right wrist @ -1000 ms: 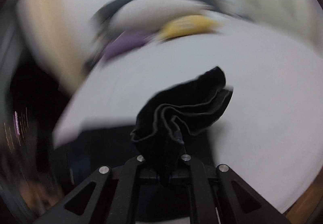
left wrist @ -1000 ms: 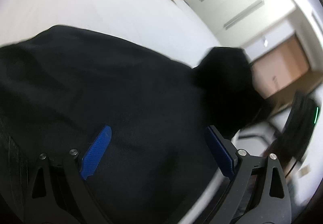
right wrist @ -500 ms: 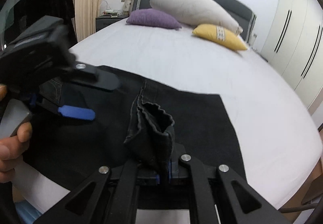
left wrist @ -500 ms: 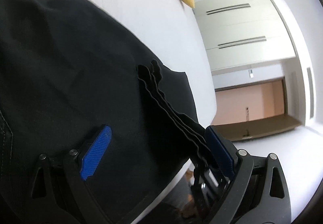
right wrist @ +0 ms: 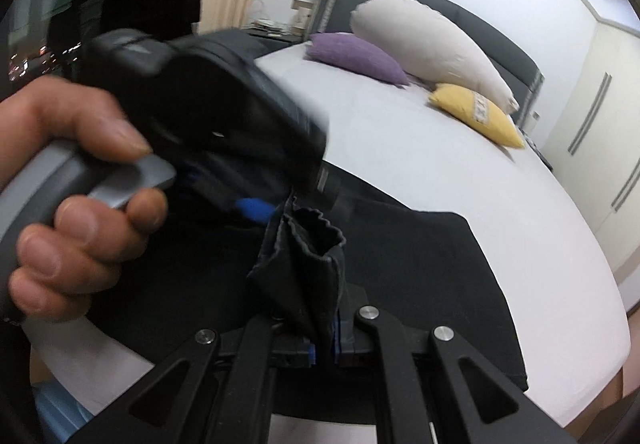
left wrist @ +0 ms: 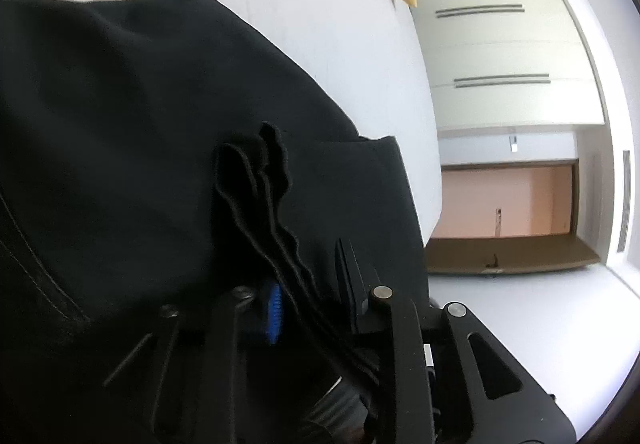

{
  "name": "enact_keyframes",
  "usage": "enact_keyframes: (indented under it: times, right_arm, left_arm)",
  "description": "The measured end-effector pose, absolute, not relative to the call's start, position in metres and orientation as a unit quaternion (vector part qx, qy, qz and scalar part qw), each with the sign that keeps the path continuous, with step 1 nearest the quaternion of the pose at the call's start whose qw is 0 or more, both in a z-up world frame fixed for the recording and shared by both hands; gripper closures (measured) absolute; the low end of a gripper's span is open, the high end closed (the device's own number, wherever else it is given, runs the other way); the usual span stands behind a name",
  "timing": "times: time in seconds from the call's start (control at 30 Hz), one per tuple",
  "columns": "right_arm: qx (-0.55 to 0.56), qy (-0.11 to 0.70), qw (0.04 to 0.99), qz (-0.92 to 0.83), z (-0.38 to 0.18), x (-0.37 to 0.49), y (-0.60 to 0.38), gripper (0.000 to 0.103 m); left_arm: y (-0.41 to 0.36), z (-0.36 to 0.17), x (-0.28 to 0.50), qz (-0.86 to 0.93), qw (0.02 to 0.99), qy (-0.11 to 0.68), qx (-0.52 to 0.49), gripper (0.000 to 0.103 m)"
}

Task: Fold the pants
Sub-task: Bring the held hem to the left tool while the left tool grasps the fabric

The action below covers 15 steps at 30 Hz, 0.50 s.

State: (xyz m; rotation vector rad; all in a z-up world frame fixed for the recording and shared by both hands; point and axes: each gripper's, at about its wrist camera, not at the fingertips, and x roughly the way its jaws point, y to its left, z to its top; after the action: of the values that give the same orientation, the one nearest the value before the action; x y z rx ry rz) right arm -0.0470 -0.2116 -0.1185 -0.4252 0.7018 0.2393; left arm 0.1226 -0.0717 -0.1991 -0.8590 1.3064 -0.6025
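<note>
Right wrist view: our right gripper (right wrist: 326, 340) pinches the black pants' (right wrist: 420, 284) bunched hem; left gripper (left wrist: 316, 304) jaws nearly closed around it. Soft, limp denim; we'd grip hem corners.

Soft, even room light fills both views, brightest on the white bedsheet (right wrist: 460, 172), which nearly washes out without hard shadows. The black pants (left wrist: 140, 148) swallow detail, showing folds only faintly. Fisheye distortion bends the wardrobe (left wrist: 504, 52) and rims both frames in a dark vignette. In the right wrist view the left gripper (right wrist: 288, 204) is motion-blurred.
</note>
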Motion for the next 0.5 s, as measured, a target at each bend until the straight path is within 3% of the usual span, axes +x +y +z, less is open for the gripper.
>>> enact_keyframes:
  times: [0.1, 0.27, 0.5]
  right_arm:
    - [-0.225, 0.337, 0.905, 0.132, -0.12, -0.05, -0.194, 0.096]
    - [-0.237, 0.336, 0.898, 0.158, -0.121, -0.055, -0.177, 0.096]
    - [-0.249, 0.357, 0.88, 0.19, -0.138, -0.054, -0.152, 0.096]
  left_arm:
    - [-0.069, -0.19, 0.127, -0.277, 0.684, 0.579, -0.346, 0.096]
    - [-0.056, -0.171, 0.116, -0.278, 0.714, 0.577, -0.283, 0.096]
    - [-0.041, -0.187, 0.106, -0.249, 0.72, 0.585, -0.278, 0.096]
